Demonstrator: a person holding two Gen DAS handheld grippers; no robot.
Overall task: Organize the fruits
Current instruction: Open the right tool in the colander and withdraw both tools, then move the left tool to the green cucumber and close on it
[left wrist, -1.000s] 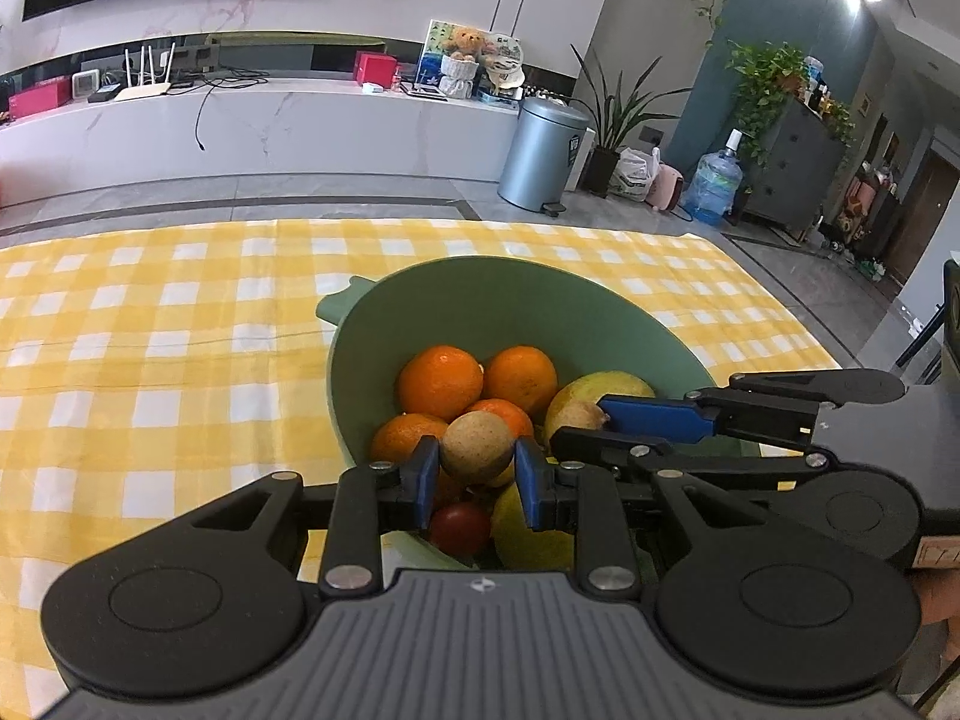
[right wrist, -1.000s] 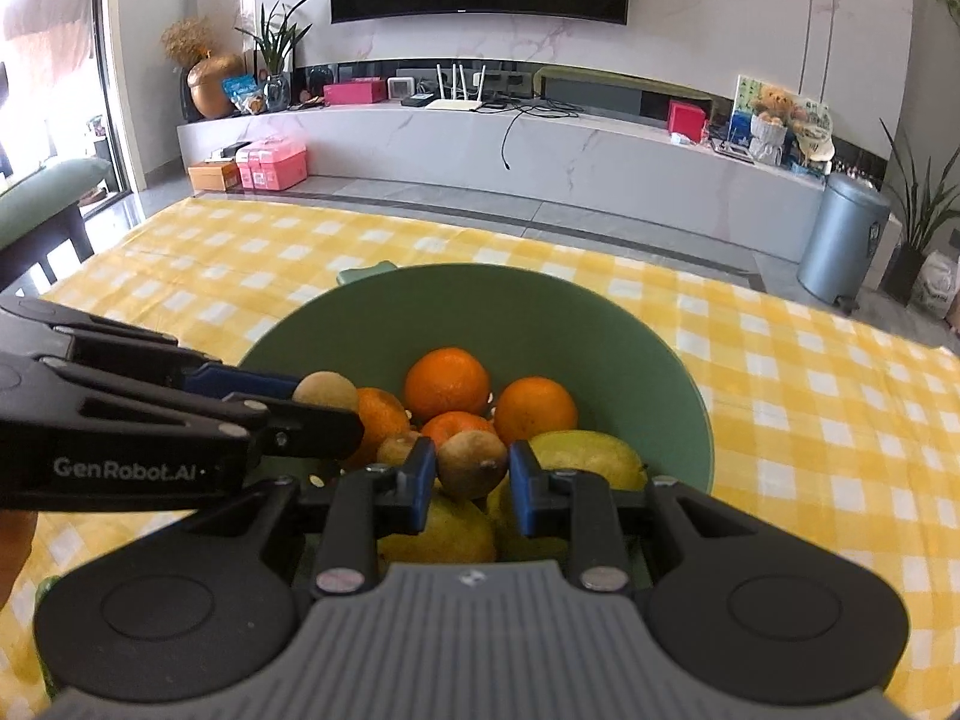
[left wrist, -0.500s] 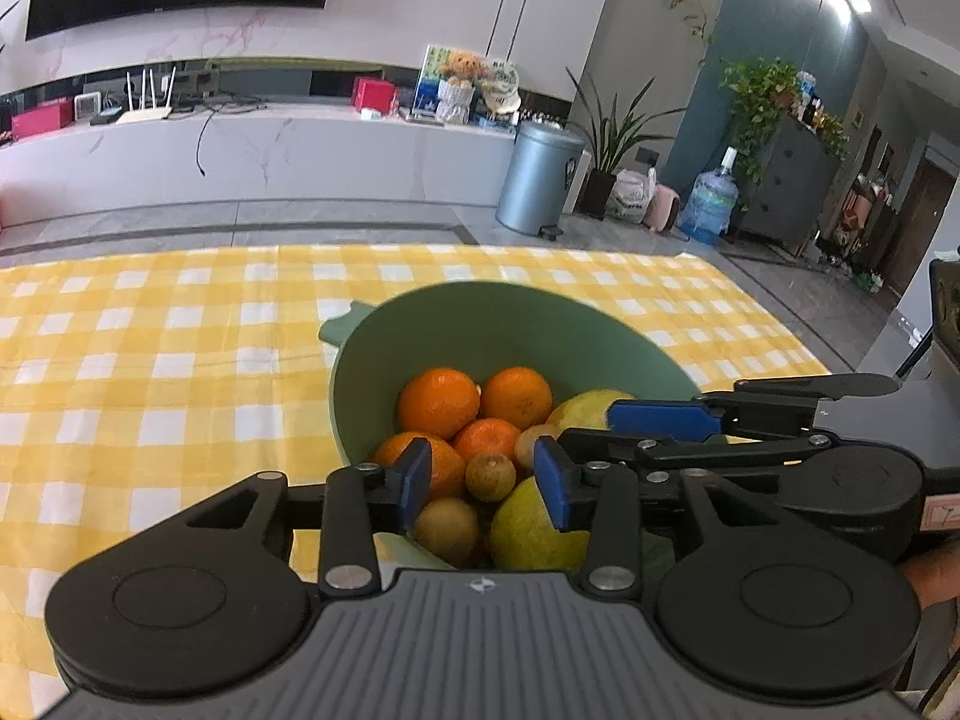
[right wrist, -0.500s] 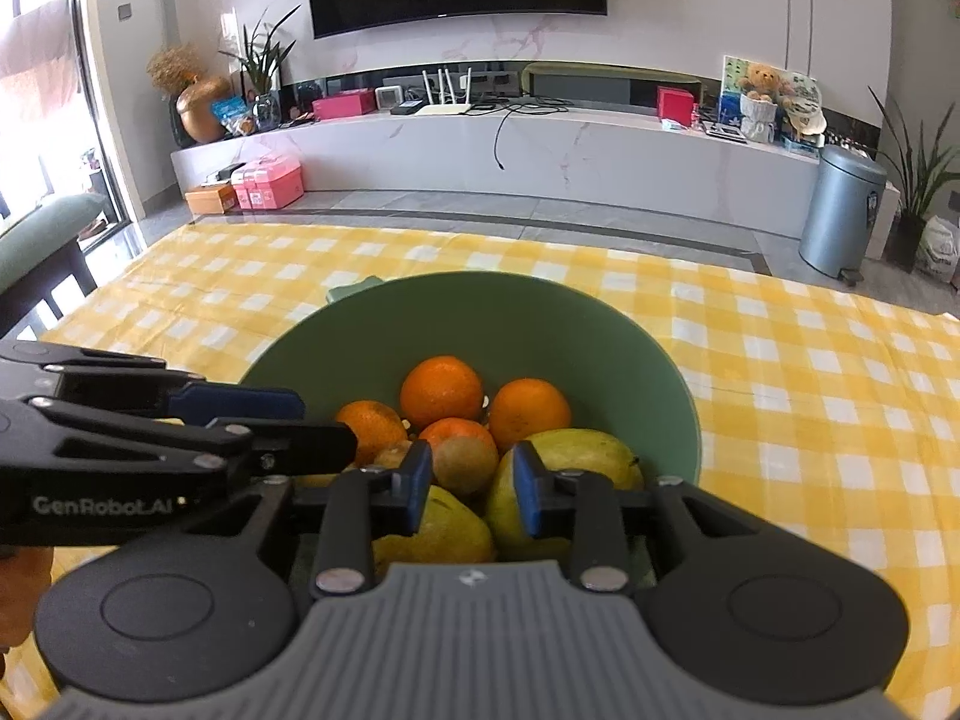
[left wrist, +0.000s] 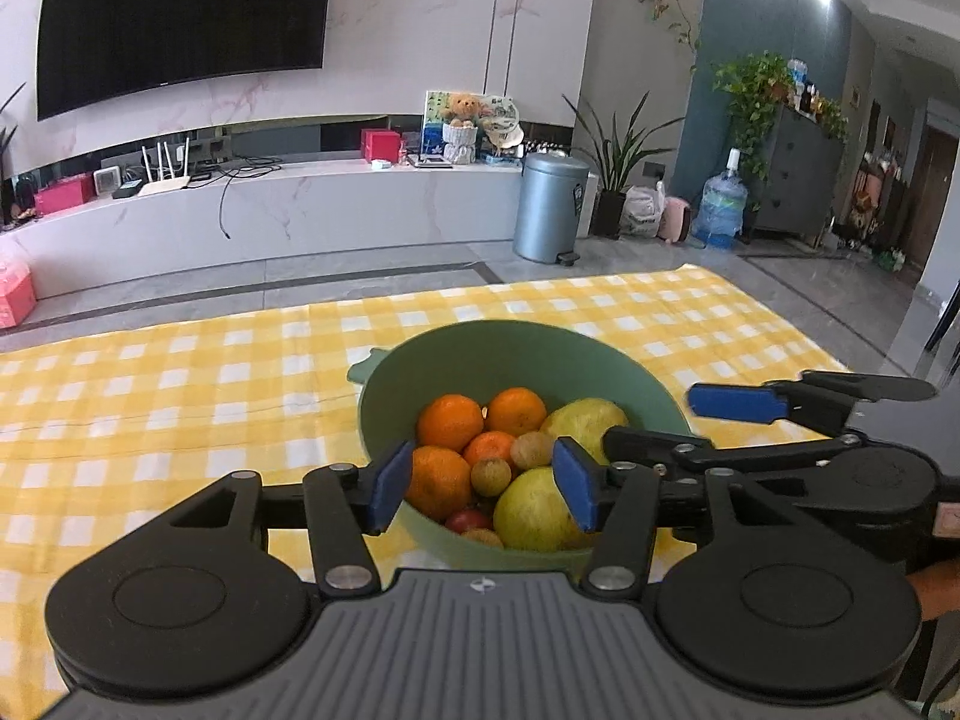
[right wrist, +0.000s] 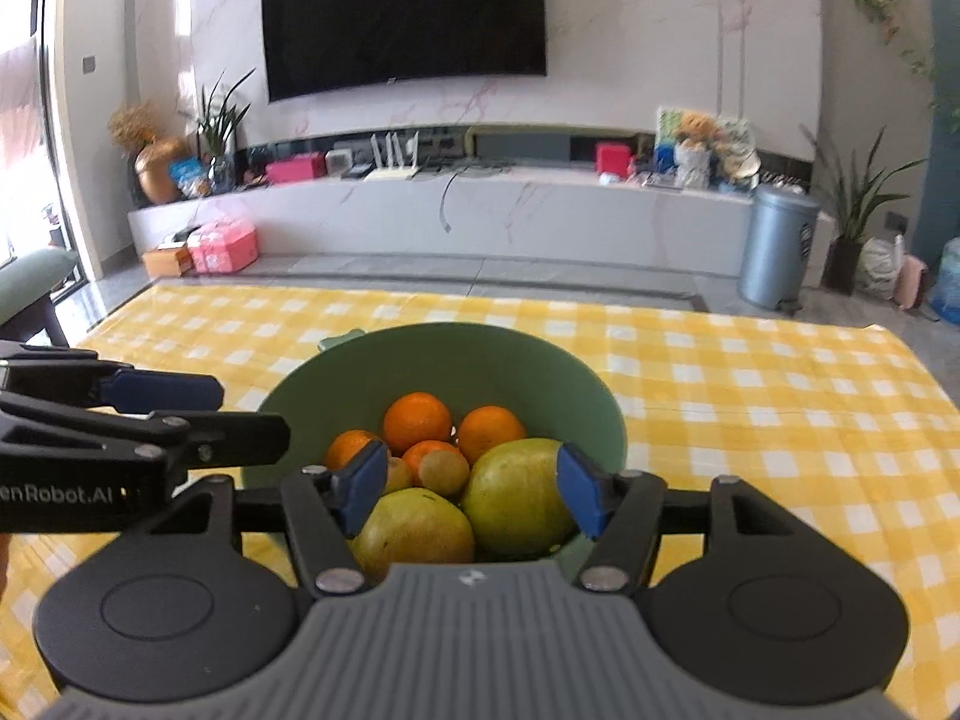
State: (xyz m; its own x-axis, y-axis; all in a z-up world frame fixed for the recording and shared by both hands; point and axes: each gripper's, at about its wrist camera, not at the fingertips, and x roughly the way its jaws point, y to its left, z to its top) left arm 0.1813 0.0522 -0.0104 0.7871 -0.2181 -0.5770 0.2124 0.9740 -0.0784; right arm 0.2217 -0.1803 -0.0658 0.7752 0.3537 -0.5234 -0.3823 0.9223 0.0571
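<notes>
Both the left gripper (left wrist: 483, 489) and right gripper (right wrist: 474, 489) are opening, empty, above the heaped round green plastic bowl (left wrist: 420, 360), where a nudge could spill the small brown fruits (left wrist: 491, 476).

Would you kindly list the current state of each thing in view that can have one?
Left gripper: jaws opening, nothing held.
Right gripper: jaws opening, nothing held.
Green bowl: upright on the checked cloth, holding fruit.
Oranges: piled in the bowl.
Television: screen dark.
Grey bin: lid shut.
</notes>
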